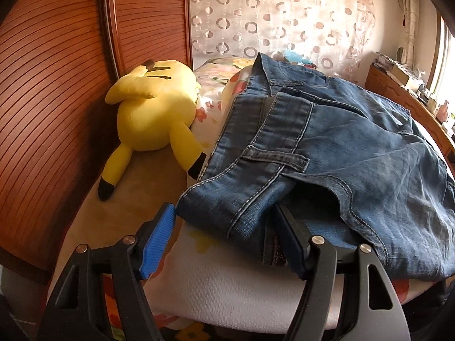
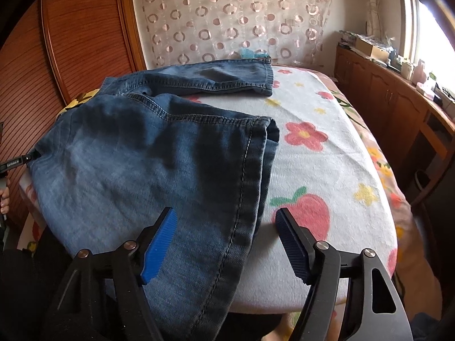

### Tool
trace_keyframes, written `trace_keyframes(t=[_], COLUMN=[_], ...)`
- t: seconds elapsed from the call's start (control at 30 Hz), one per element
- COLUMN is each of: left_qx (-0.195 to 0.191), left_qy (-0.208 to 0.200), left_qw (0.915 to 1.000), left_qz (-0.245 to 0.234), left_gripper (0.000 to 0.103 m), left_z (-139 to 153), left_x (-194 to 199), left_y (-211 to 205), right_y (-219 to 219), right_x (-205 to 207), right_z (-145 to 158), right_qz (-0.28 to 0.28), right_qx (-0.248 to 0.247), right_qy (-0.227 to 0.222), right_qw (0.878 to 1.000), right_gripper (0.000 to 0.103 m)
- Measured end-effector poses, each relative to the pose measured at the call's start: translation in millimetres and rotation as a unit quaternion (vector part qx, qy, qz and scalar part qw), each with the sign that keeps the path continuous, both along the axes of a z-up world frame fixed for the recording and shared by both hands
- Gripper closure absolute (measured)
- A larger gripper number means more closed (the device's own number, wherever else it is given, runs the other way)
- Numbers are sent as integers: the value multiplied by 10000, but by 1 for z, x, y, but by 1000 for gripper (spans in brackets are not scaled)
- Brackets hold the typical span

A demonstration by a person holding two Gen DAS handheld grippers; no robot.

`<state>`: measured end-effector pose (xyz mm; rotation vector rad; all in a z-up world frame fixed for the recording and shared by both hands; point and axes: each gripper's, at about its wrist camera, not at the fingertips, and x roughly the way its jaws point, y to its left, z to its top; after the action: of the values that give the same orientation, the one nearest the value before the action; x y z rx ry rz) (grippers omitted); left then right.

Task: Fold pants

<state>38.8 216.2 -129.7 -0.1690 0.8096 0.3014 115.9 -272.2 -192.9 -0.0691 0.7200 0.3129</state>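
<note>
**Both grippers close in on jeans spread across a bed**

Blue jeans (image 2: 119, 170) lie on a bed (image 2: 327, 170) covered in a white flower-print sheet. Their long axis runs across the bed from the waistband, at 9 o'clock in the right wrist view, to the hems toward 3 o'clock.

The left gripper (image 1: 227, 227) is at the waistband (image 1: 256, 176). Its jaws stand apart, one on each side of the near waist corner: the blue pad just touches the denim edge at 9 o'clock, and the other finger is tucked under the cloth at 3 o'clock. No clamp shows.

The right gripper (image 2: 226, 221) hovers over the near leg (image 2: 199, 184), jaws apart, straddling its side seam. That leg's hem (image 2: 267, 130) lies ahead at 12 o'clock. The far leg (image 2: 213, 76) stretches toward 1 o'clock.

A yellow plush toy (image 1: 153, 105) lies beside the waistband at 10 o'clock in the left view.

Each hand seems nearest its own end, ready for a lengthwise fold.
</note>
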Motion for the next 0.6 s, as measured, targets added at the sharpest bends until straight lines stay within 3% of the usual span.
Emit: trace_keyframes(t=[0.17, 0.3, 0.43, 0.6], left_qx=[-101, -161, -254, -179], left_qy=[-94, -209, -292, -521], left_qw=[9999, 9996, 9990, 9981], left_qz=[-30, -124, -224, -263], left_gripper=[36, 55, 69, 79], left_z=[-1, 1, 3, 19], left_x=[-1, -2, -3, -10], left_y=[2, 0, -3, -9], right_y=[-7, -3, 1, 3], right_x=[-11, -15, -13, -12], right_z=[1, 3, 5, 11], right_qz=[-28, 16, 140, 386], right_qx=[-27, -69, -94, 55], right_qy=[-28, -61, -46, -32], right_qw=[10000, 10000, 9998, 9992], right_gripper=[36, 54, 87, 94])
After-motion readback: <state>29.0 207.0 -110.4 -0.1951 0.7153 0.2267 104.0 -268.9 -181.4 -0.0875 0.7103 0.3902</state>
